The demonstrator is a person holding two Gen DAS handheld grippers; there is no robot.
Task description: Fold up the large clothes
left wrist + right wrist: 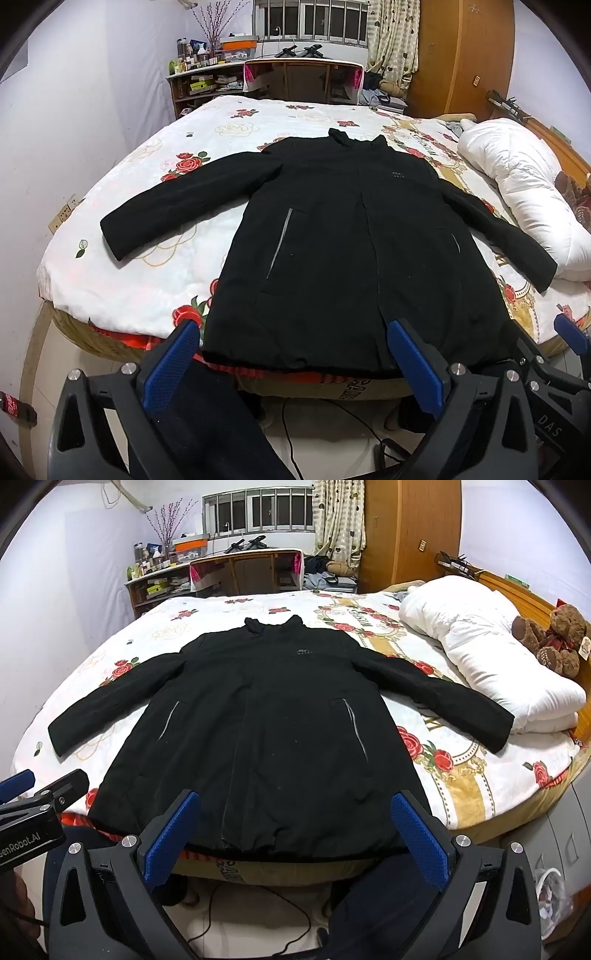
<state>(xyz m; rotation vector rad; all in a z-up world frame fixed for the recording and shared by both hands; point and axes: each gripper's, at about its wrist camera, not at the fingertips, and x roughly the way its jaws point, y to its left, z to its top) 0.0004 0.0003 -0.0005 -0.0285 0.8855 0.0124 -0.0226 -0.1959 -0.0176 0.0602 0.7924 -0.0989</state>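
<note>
The black coat [347,236] lay flat, front up, on the bed [155,280], and with the left gripper [291,354] and right gripper [295,830] both spread wide near its hem, folding the left sleeve [177,210] inward first seemed wise.

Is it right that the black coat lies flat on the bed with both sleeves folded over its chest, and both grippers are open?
Not quite. The coat does lie flat on the bed, and the left gripper and right gripper are open, but the sleeves are not folded: both are spread out to the sides, as the right wrist view shows.
</note>
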